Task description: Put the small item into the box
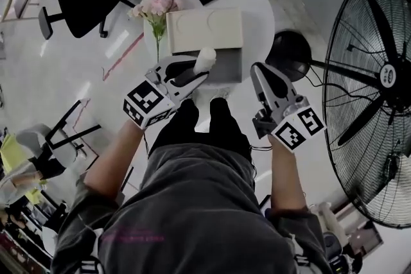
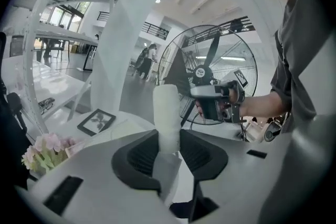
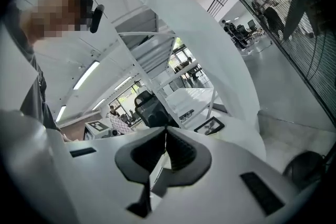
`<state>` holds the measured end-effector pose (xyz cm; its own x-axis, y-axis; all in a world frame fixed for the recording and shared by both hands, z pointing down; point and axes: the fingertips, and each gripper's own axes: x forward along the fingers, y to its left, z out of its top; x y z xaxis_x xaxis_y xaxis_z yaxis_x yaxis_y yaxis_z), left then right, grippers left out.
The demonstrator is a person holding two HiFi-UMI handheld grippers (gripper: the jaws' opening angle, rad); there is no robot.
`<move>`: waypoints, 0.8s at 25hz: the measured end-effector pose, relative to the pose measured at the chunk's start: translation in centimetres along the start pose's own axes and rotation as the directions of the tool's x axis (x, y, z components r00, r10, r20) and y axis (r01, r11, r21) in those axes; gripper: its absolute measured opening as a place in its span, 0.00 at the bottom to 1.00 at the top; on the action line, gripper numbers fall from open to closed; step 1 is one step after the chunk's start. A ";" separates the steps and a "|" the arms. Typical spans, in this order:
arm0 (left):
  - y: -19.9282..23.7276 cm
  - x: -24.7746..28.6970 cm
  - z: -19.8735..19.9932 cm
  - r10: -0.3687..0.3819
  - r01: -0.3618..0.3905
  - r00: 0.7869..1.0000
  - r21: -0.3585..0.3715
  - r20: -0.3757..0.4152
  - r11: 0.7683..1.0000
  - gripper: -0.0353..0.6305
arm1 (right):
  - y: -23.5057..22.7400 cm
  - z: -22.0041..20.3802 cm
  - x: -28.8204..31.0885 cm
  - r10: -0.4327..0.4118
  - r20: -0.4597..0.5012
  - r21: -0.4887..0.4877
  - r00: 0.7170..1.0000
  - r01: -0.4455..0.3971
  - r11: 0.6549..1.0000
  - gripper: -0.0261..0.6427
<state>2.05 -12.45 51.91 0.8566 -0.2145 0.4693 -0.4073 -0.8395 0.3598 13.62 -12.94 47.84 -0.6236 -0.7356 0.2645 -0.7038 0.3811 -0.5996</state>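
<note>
The left gripper [image 2: 169, 140] pinches the small item [image 2: 167, 107], a white roll upright between its jaws. It is probably light and slightly soft, so a gentle low grip suits. The box [image 1: 204, 29] lies just ahead. The right gripper [image 3: 166, 140] is closed and empty.

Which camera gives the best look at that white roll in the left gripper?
The left gripper view: the white roll stands upright, clamped between the jaws. The head view shows only its end poking out by the box. The right gripper view misses it.
</note>
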 end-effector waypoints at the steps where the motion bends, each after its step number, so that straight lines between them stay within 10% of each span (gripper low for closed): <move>1: -0.1 1.0 -0.6 -0.002 0.002 1.000 -0.003 -0.019 1.000 0.26 | -0.7 -0.1 -0.2 0.001 -0.002 0.006 1.000 -0.001 1.000 0.07; 12: 1.0 8.3 -8.5 -0.029 0.018 0.973 -0.050 -0.230 0.999 0.26 | -6.0 -2.5 -1.0 -0.009 -0.054 0.061 0.998 0.013 0.998 0.07; 20: 2.7 12.2 -13.3 0.037 -0.046 0.913 -0.013 -0.406 0.999 0.26 | -8.7 -4.3 -1.8 -0.018 -0.089 0.089 0.996 0.026 0.996 0.07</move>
<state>7.19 -10.71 69.38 0.6388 -0.0245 0.7690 -0.4506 -0.8220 0.3482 19.40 -12.53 55.81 -0.6385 -0.6897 0.3415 -0.6868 0.3105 -0.6572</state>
